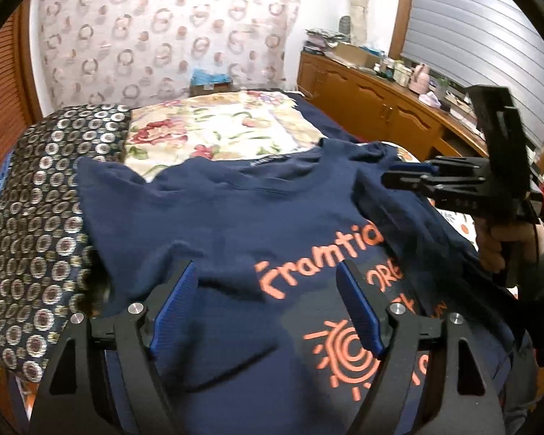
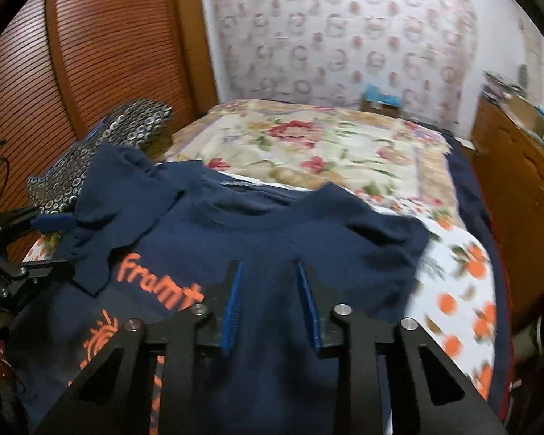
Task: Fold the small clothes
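- The left gripper (image 1: 268, 304) hovers low over the chest of 1 navy T-shirt (image 1: 235, 224), its 2 blue-padded fingers (image 1: 174, 301) spread apart with nothing between them.
- The shirt lies front-up on a bed, collar pointing away, orange lettering (image 1: 319, 261) and 1 orange sun motif (image 1: 348, 355) showing; both sleeves are folded in over the body.
- The shirt's left shoulder rests against a ring-patterned pillow (image 1: 36, 239); a floral quilt (image 1: 217, 130) spreads beyond the collar.
- The right gripper (image 2: 270, 304) is held by a hand (image 1: 497, 250), pointing sideways across the shirt's right sleeve; in its own view the 2 fingers (image 2: 232, 308) stand parted over plain navy fabric, gripping nothing.
- An orange-print sheet (image 2: 460, 311) shows beside the shirt's right edge.
- Wooden cabinets (image 1: 373, 105) line the right wall.
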Available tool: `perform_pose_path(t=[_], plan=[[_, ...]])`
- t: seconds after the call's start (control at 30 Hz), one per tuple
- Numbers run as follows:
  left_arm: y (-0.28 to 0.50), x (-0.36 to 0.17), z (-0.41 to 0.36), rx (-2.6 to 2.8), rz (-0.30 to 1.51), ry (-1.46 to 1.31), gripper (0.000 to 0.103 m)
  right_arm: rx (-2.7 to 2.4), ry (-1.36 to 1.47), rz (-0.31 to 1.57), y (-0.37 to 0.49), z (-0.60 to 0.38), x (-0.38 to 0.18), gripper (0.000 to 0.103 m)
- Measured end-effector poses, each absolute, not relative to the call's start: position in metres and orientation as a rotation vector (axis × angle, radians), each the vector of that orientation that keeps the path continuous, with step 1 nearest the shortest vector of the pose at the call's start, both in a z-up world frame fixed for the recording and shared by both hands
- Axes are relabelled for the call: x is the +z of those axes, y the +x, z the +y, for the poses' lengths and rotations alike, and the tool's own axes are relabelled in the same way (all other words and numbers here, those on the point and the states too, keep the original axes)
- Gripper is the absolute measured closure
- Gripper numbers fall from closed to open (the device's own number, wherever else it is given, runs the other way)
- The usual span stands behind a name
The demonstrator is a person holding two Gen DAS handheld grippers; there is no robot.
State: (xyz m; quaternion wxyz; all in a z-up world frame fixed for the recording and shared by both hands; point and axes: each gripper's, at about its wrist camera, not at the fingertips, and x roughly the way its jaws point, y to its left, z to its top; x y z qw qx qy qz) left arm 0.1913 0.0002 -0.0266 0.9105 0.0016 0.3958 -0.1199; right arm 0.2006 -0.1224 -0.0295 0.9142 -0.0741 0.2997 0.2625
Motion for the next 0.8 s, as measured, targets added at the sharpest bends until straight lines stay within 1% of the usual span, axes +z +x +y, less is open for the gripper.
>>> perform_pose_path(t=[0.07, 0.1, 0.13, 0.17, 0.2, 0.27, 0.37, 0.53, 0.57, 0.6, 0.67, 0.73, 0.8], plan=[[0.191, -0.028, 0.004, -0.242, 0.813, 0.003, 0.024, 0.538, -0.180, 0.636, 0.213, -0.112, -0.035, 0.075], [0.191, -0.029, 0.005, -0.240, 0.812, 0.002, 0.024, 0.510, -0.209, 0.651, 0.220, -0.107, -0.038, 0.080], [0.191, -0.029, 0.008, -0.238, 0.813, 0.001, 0.024, 0.468, -0.233, 0.674, 0.229, -0.103, -0.043, 0.081], [0.191, -0.030, 0.010, -0.233, 0.812, 0.000, 0.024, 0.454, -0.233, 0.695, 0.236, -0.103, -0.046, 0.085], [0.190, -0.030, 0.013, -0.230, 0.811, -0.001, 0.024, 0.462, -0.225, 0.711, 0.240, -0.103, -0.048, 0.093], [0.190, -0.029, 0.020, -0.217, 0.807, -0.006, 0.024, 0.469, -0.237, 0.723, 0.244, -0.101, -0.052, 0.099], [0.191, -0.028, 0.027, -0.202, 0.801, -0.015, 0.024, 0.512, -0.219, 0.704, 0.242, -0.102, -0.049, 0.100], [0.193, -0.025, 0.033, -0.192, 0.790, -0.023, 0.024, 0.729, -0.038, 0.568, 0.225, -0.121, -0.019, 0.100], [0.194, -0.025, 0.033, -0.188, 0.789, -0.021, 0.024, 0.706, -0.051, 0.553, 0.225, -0.122, -0.016, 0.090], [0.195, -0.024, 0.034, -0.186, 0.790, -0.019, 0.024, 0.664, -0.076, 0.562, 0.228, -0.122, -0.017, 0.073], [0.198, -0.023, 0.034, -0.181, 0.787, -0.009, 0.024, 0.620, -0.093, 0.592, 0.237, -0.124, -0.022, 0.055], [0.201, -0.020, 0.037, -0.169, 0.781, 0.001, 0.024, 0.565, -0.115, 0.621, 0.244, -0.127, -0.029, 0.053], [0.208, -0.017, 0.044, -0.150, 0.781, 0.009, 0.024, 0.536, -0.140, 0.633, 0.249, -0.123, -0.034, 0.046]])
